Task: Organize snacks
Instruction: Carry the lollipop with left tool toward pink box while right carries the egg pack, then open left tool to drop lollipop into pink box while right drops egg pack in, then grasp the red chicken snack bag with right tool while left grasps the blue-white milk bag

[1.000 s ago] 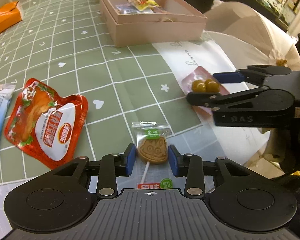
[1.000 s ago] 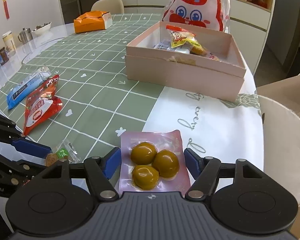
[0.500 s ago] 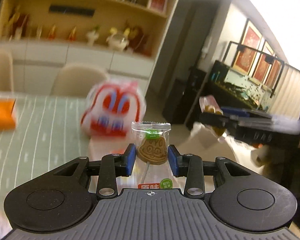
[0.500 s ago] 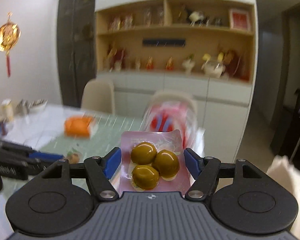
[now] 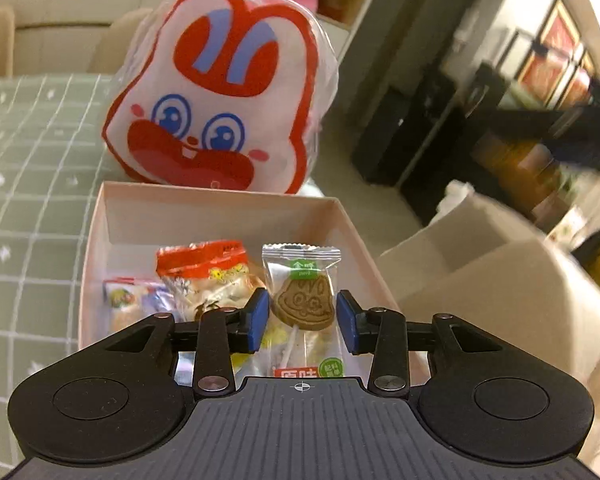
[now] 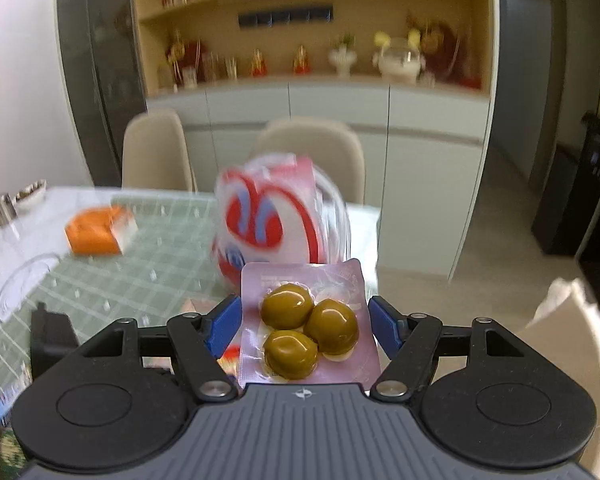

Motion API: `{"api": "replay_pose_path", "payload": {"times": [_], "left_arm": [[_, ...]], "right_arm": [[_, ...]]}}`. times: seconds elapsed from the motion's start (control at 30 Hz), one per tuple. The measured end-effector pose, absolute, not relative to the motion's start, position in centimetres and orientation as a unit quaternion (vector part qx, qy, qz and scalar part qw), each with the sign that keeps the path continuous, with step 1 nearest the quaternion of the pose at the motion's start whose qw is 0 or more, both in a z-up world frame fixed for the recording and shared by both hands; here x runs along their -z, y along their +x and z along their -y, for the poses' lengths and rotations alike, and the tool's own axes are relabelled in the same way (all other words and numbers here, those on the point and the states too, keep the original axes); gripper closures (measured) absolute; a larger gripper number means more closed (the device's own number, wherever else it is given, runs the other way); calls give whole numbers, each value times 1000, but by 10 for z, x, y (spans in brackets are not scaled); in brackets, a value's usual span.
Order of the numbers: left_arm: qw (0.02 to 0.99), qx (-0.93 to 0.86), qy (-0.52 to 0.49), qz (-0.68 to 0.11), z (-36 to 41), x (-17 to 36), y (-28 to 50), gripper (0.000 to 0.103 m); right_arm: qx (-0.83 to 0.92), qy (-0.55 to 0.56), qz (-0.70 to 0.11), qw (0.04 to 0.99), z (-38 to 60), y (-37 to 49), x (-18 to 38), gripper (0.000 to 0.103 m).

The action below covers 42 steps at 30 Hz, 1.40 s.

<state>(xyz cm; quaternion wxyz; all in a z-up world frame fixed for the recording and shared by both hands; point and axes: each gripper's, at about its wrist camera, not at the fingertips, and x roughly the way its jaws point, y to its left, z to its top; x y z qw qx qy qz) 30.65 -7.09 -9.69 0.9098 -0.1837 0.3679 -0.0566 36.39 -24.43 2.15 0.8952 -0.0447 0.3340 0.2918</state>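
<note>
Over the pink box [image 5: 220,216], my left gripper [image 5: 303,315] has its fingers pinching a cookie lollipop [image 5: 302,305], above 2 snack packs [image 5: 196,280] inside. My right gripper [image 6: 304,322] fingers pinch a pouch [image 6: 306,320] of 3 olives, up above the worktop [image 6: 140,264], bunny bag [image 6: 268,224] behind.

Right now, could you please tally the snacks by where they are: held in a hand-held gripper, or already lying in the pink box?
Held in a hand-held gripper: 2, the cookie lollipop in the left and the olive pack in the right.
Lying in the pink box: at least 2, the red-topped packet and the small colourful packet.
Total: at least 4.
</note>
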Motion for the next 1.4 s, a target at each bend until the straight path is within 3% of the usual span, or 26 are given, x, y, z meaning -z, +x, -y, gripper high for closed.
{"api": "replay_pose_path", "payload": {"times": [0.17,0.4,0.53,0.67,0.83,1.07,1.4], "left_arm": [[925,12,-214,-313,44,78,270,59],[919,-3,-234,-317,20,78,256,59],[903,40,-212,-372,31,90,282,59],[909,-6,-99,-404,56,93,304,63],[898,-11,-219,-381,18,75,299,64],[906,26,-153,-393,-53,55,206,64],[867,-159,-190,-432,-199,101,67,64]], "right_arm": [[-317,-7,-391,864,222,399,31,31],[-317,21,-462,828,178,432,74,31],[-306,20,-441,843,181,415,51,31],[-252,-47,-382,888,187,380,18,31],[-186,-83,-323,924,205,327,-7,25],[-228,-87,-359,901,210,251,21,24],[-444,-158,-409,781,66,130,98,24]]}}
